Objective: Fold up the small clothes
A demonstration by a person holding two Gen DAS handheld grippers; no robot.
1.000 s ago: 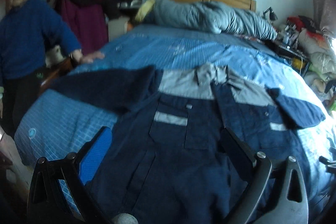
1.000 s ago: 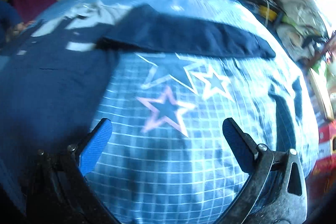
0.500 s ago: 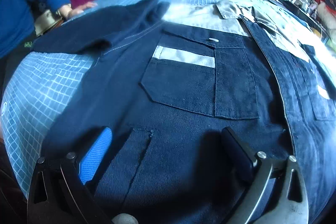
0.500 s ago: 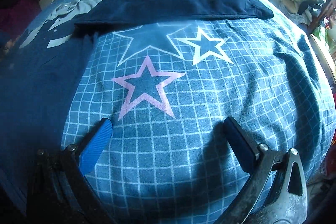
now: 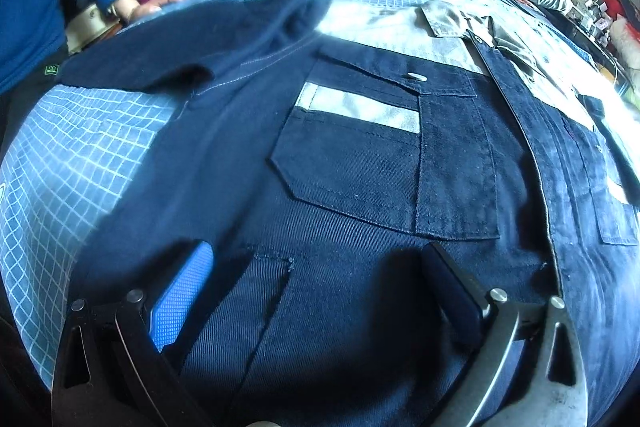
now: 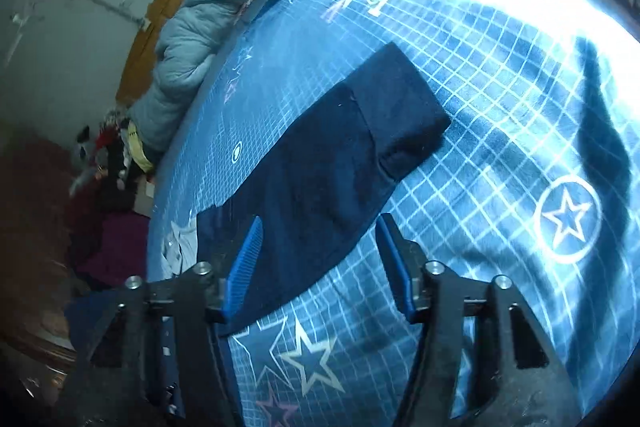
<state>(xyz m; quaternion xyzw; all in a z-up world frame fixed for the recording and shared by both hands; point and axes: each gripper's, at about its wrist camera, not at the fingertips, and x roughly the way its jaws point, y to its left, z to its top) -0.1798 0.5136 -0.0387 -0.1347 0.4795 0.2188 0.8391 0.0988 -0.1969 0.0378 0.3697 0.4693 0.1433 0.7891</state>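
1. Two grippers work over one navy work jacket [image 5: 360, 187] spread front-up on the blue checked bedspread [image 5: 80, 155]; both have dropped closer to it than a second ago.
2. Left gripper [image 5: 316, 291] now hangs low over the jacket's front, just below the chest pocket [image 5: 352, 167], jaws wide apart and holding nothing. A second ago it looked down on the whole garment from higher up.
3. Right gripper [image 6: 320, 259] has swung round: a second ago it faced bare star-printed bedspread with the sleeve well ahead; now the jacket's sleeve [image 6: 340, 167] runs between its spread fingers, cuff pointing away. Nothing is pinched yet.
4. My reading: the right side is lining up to take that sleeve and fold it inward across the jacket's body, while the left steadies or waits.
5. Beside the jacket's other sleeve, a person's hand [image 5: 160, 3] in a blue jumper rests on the bed edge, much as before.
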